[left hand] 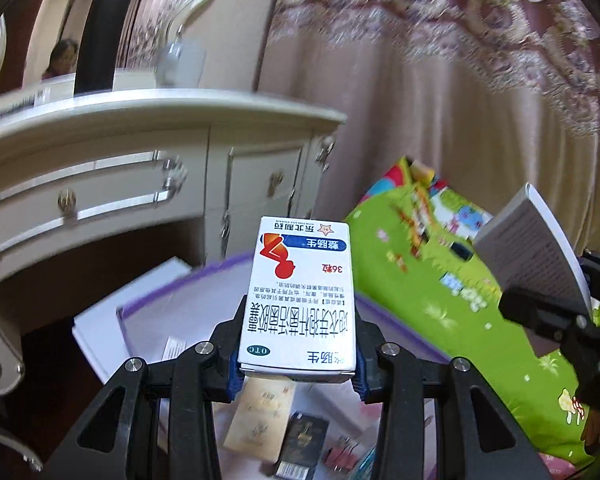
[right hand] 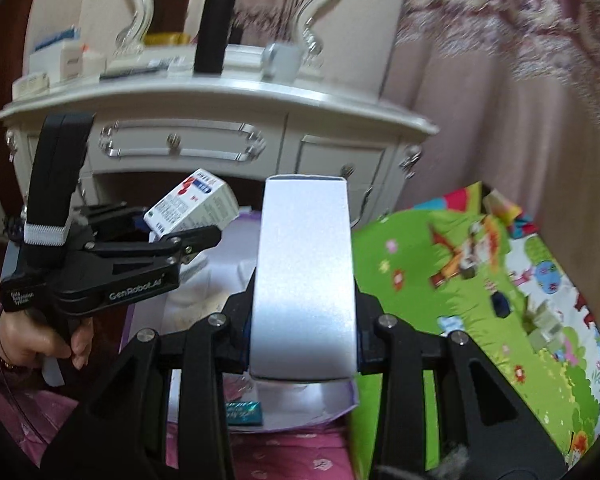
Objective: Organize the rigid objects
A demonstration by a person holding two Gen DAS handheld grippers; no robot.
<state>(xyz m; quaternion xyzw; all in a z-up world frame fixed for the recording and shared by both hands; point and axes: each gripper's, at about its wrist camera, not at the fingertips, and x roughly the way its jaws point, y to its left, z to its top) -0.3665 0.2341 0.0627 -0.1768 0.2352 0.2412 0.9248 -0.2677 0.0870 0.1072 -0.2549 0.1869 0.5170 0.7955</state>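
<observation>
Medicine box (left hand: 298,300): pinched at its near end by my left gripper (left hand: 298,354), long axis pointing straight ahead over the purple-rimmed bin (left hand: 172,292). Silver box (right hand: 305,280): clamped likewise in my right gripper (right hand: 304,344), long axis forward toward the dresser (right hand: 220,100).

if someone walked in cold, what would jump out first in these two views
Each gripper is clamped on a box, held up over the purple-edged open box: the left gripper grips a white medicine box with a red figure and blue label, the right gripper a plain silvery-white box. To the right lies a bright green cartoon mat; behind stands a cream dressing table.
</observation>
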